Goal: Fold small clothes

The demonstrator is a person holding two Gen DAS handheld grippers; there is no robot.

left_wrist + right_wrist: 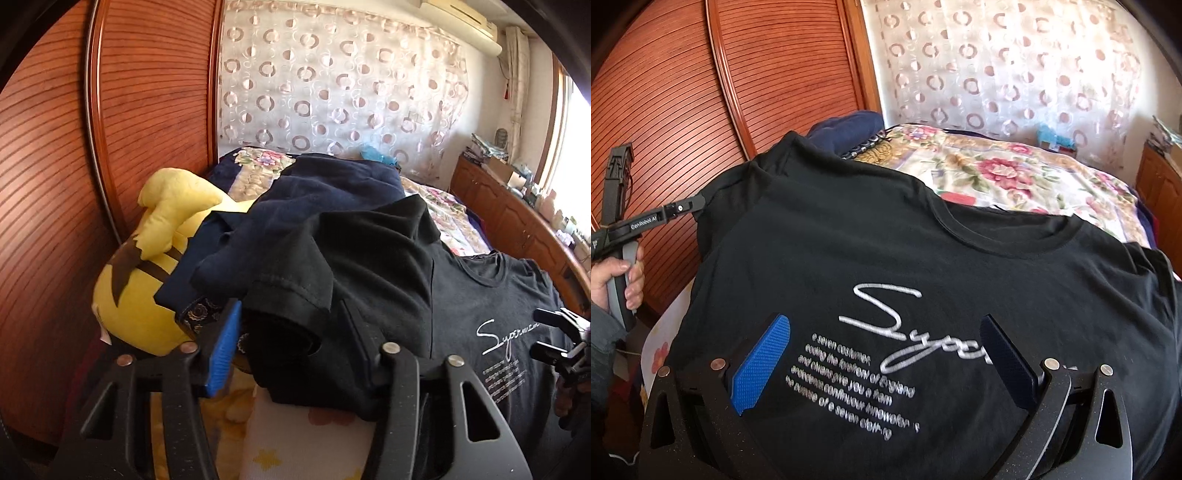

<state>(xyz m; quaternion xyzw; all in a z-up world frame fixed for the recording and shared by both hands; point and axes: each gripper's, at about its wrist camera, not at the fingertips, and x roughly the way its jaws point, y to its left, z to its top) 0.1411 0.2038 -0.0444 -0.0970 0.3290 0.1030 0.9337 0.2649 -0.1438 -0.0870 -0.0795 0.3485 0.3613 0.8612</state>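
Black T-shirt [849, 240] — sleeve between left fingers [221, 350], bed [1015, 166]

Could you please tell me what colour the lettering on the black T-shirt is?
The lettering is white on the T-shirt, clearest in the right wrist view.

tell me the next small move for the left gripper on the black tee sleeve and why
Probably close the left gripper fully on the sleeve and carry it inward over the chest print. The sleeve hem lies bunched between its fingers, and the black t-shirt lies face up, body still unfolded. The right gripper is open over the print, holding nothing, so it could steady the cloth.
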